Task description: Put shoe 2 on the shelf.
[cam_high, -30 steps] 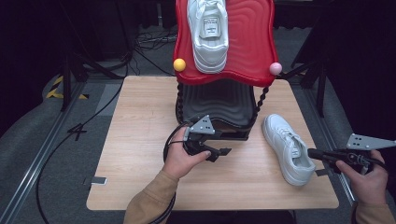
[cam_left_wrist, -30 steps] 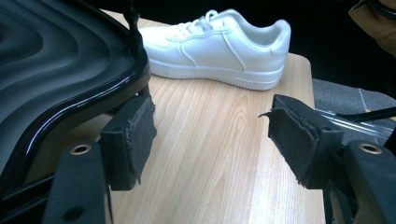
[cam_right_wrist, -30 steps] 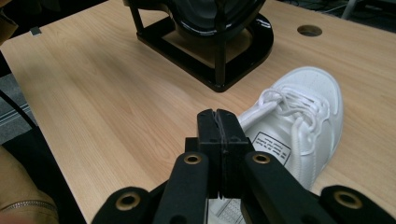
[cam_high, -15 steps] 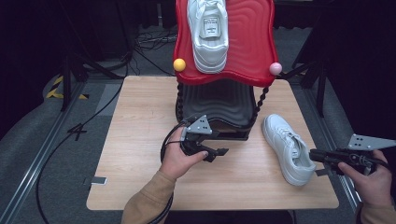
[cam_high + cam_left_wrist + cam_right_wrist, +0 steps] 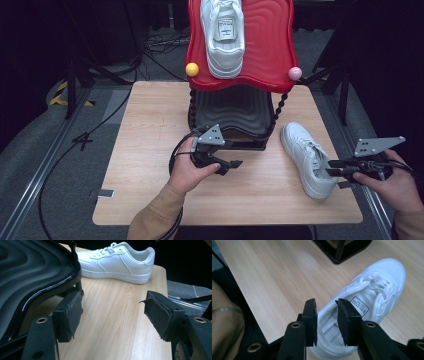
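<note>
Shoe [image 5: 306, 158] on the table [image 5: 150, 150], heel end just under the right gripper [image 5: 326, 306], long axis running away from it toward the black rack [image 5: 235, 107]. Jaws narrowly parted, astride the heel collar's near edge, not yet pinching. Left gripper [image 5: 113, 308] wide open, empty, well apart; shoe lies ahead of it, side-on. Right hand clearly nearer.
</note>
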`<state>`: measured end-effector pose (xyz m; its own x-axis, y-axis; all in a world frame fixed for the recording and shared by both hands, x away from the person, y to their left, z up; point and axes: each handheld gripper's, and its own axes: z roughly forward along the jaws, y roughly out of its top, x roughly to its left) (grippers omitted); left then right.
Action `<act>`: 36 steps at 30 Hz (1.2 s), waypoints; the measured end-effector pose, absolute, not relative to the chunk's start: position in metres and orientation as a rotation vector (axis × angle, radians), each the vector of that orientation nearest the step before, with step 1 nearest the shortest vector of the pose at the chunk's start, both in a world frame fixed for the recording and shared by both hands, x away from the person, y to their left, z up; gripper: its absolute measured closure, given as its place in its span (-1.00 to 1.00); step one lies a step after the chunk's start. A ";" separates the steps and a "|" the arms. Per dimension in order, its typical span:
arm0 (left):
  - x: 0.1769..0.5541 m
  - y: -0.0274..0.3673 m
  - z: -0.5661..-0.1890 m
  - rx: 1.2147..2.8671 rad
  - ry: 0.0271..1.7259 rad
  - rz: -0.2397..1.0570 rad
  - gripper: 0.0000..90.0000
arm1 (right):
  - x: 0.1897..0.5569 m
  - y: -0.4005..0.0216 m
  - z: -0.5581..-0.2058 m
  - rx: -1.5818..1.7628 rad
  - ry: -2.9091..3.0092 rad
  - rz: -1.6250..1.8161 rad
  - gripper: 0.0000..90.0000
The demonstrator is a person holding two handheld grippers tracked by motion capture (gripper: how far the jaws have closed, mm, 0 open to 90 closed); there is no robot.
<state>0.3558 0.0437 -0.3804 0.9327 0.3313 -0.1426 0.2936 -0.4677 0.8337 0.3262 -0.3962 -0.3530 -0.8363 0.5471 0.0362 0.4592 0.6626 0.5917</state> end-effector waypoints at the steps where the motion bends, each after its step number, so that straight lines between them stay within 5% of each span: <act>1: 0.355 0.044 -0.380 2.091 0.441 0.046 -0.31 | 0.328 -0.394 -0.354 0.828 2.748 0.882 0.50; 17: 0.354 0.038 -0.383 2.088 0.435 0.023 -0.31 | 0.345 -0.368 -0.395 0.777 2.995 0.510 0.32; 28: 0.355 0.037 -0.385 2.094 0.442 0.017 -0.31 | 0.348 -0.360 -0.421 0.739 3.111 0.326 0.37; 36: 0.354 0.041 -0.385 2.093 0.450 0.013 -0.31 | 0.349 -0.353 -0.422 0.708 3.155 0.253 0.68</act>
